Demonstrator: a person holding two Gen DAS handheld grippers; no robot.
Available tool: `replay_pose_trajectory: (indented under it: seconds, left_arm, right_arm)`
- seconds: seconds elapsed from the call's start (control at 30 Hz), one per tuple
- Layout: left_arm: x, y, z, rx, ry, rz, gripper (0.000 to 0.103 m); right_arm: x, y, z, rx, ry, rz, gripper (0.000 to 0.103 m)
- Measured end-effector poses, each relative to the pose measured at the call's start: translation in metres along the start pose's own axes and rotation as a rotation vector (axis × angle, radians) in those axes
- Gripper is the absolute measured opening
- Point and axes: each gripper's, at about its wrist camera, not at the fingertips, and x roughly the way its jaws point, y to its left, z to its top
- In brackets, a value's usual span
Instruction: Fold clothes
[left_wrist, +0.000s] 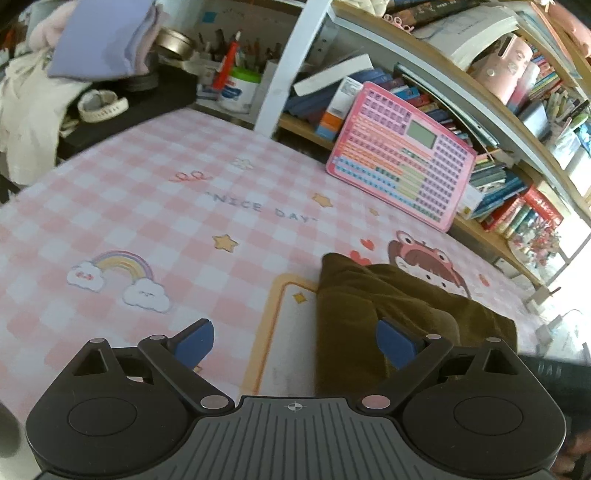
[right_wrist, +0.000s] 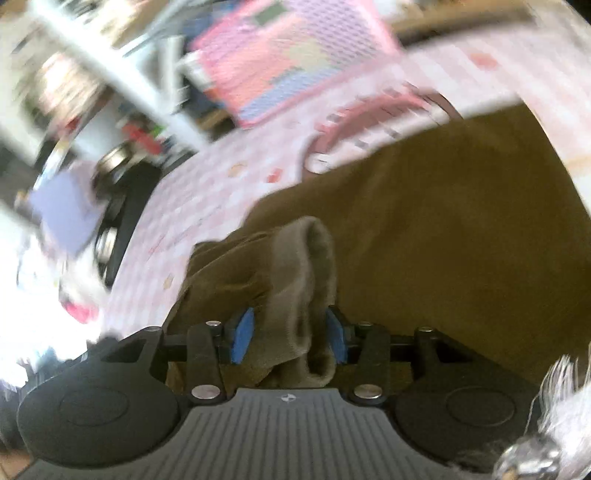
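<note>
A brown garment (left_wrist: 388, 295) lies bunched on the pink checked mat (left_wrist: 147, 206) at the lower right of the left wrist view. My left gripper (left_wrist: 294, 328) hovers open at its left edge; the right blue pad sits over the cloth and the left one over bare mat, with nothing held. The right wrist view is blurred. There the brown garment (right_wrist: 443, 221) fills the right side, and its lighter ribbed hem (right_wrist: 306, 266) stands bunched between the blue pads of my right gripper (right_wrist: 290, 332), which is shut on it.
A pink keyboard toy (left_wrist: 402, 155) leans against a crowded bookshelf (left_wrist: 517, 92) at the mat's far right. A white post (left_wrist: 291, 62) rises behind the mat. Folded lavender cloth (left_wrist: 103, 37), pale clothes and a pen jar (left_wrist: 240, 88) crowd the far left.
</note>
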Motion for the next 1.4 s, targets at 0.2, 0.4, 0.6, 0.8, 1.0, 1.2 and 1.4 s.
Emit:
replay_pose_trajectory:
  seconds: [0.2,0.4,0.6,0.8,1.0,1.2,1.4]
  left_arm:
    - [0.011,-0.006,-0.001,-0.021,0.037,-0.070,0.096]
    - [0.031,-0.007,-0.002,-0.040,0.095,-0.127,0.095]
    - [0.062,0.002,-0.002,-0.142,0.169,-0.232,0.085]
    - [0.088,0.013,-0.001,-0.238,0.214,-0.297,0.076]
    - [0.096,0.011,-0.001,-0.267,0.237,-0.274,0.040]
    - [0.074,-0.004,0.014,-0.168,0.172,-0.326,0.019]
    - [0.070,0.000,0.039,-0.040,0.115,-0.261,0.020]
  right_arm:
    - [0.006,-0.025,-0.007,0.039,0.024,-0.006,0.029]
    - [-0.012,-0.030,-0.017,0.036,-0.002,-0.064,0.030]
    - [-0.041,-0.041,-0.024,0.065,-0.073,-0.132,0.030]
    - [-0.061,-0.050,-0.029,0.099,-0.121,-0.176,0.031]
    - [-0.071,-0.059,-0.034,0.160,-0.155,-0.216,0.031]
    - [-0.069,-0.055,-0.036,0.177,-0.165,-0.230,0.031]
    - [-0.069,-0.044,-0.038,0.155,-0.176,-0.234,0.031]
